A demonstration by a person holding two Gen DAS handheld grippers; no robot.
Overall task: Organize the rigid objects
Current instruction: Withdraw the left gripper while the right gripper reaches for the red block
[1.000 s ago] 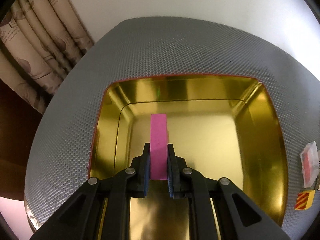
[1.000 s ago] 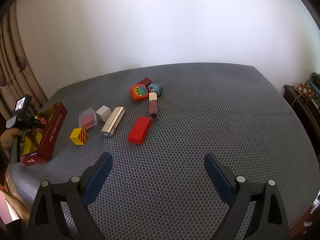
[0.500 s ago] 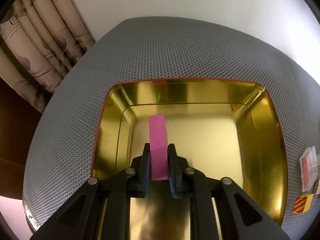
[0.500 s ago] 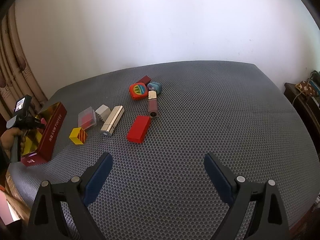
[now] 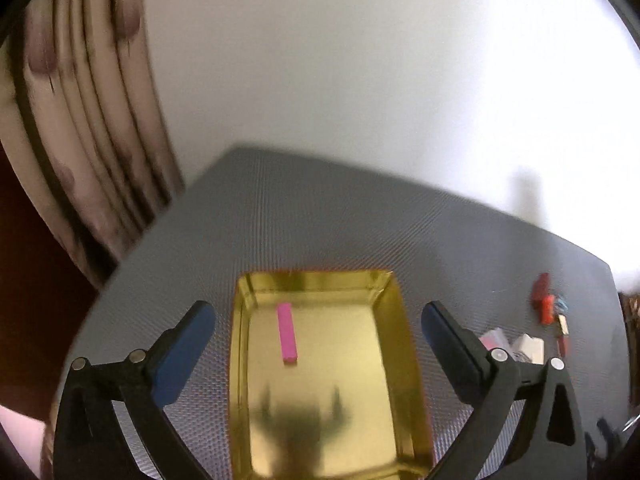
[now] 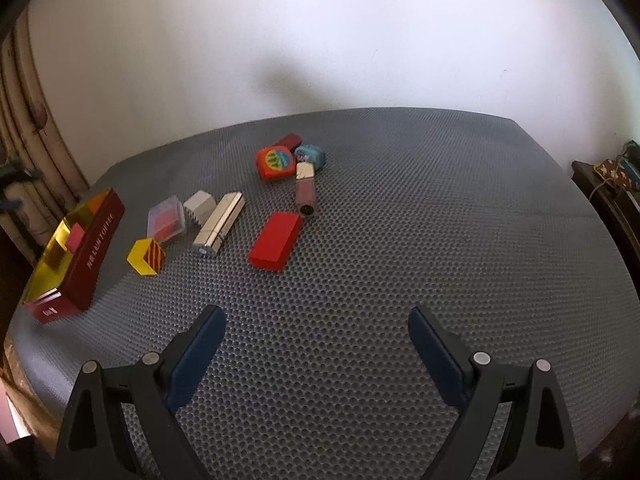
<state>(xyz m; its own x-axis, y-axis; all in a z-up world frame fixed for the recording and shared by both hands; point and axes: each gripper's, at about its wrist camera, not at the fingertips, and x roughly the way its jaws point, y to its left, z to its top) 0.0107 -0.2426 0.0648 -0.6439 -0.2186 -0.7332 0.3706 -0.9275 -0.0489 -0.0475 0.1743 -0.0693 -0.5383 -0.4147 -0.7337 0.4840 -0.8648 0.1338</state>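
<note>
A slim pink rectangular block (image 5: 288, 332) lies flat on the floor of the gold-lined metal tin (image 5: 394, 344), released by the left tool (image 5: 318, 322), whose blue-padded jaws have just been opening and now stand spread wide above the tin with nothing between them. The block sits toward the tin's 11 o'clock corner in the left wrist view, its long axis running roughly from 12 to 6 o'clock, in line with the tool's pointing direction. The right tool (image 6: 316, 330) hangs spread and empty over the grey honeycomb-textured tabletop (image 6: 440, 220). The loose items still to be sorted lie at its 11 to 12 o'clock: a flat red rectangular box (image 6: 276, 240) nearest, its long axis slanting toward 1 o'clock, then a silver lipstick case (image 6: 220, 224), a yellow cube with red stripes (image 6: 147, 257), a clear plastic case with pink contents (image 6: 167, 218) and a round-cornered orange tape measure (image 6: 276, 163). The right hand looks the nearer to the red box. White lettering runs along the tin's dark red outer wall (image 6: 98, 240), too small to read with certainty.
</note>
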